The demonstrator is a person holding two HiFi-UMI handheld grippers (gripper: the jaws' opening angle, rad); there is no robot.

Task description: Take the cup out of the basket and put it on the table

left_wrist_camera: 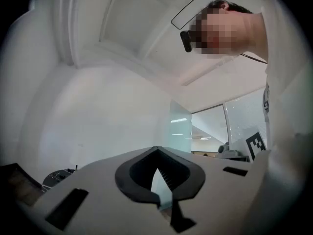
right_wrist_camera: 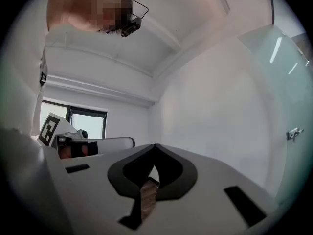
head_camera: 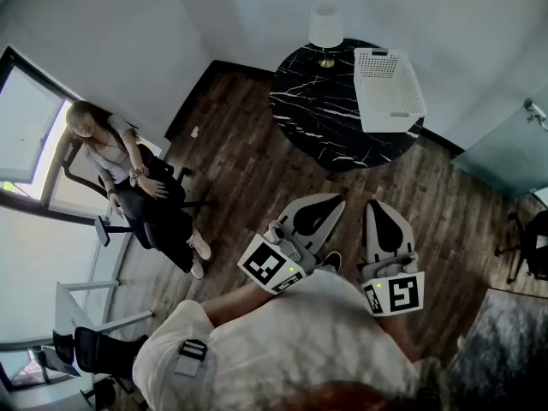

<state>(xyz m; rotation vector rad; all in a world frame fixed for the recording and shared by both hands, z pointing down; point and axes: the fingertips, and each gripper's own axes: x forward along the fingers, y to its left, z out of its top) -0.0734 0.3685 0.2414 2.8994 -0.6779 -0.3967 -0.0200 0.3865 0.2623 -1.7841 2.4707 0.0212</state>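
The task is not started: the left gripper (head_camera: 339, 200) and the right gripper (head_camera: 378, 205) hang near, fingers closed and empty, well apart from the basket (head_camera: 360, 77) on the far worktop (head_camera: 312, 110).

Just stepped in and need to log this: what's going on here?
A person stands back from the round black table, holding the left gripper and the right gripper close to the chest, both shut and empty. The white basket sits on the table beside a lamp, untouched; no cup can be made out from here. Another person sits by the window.
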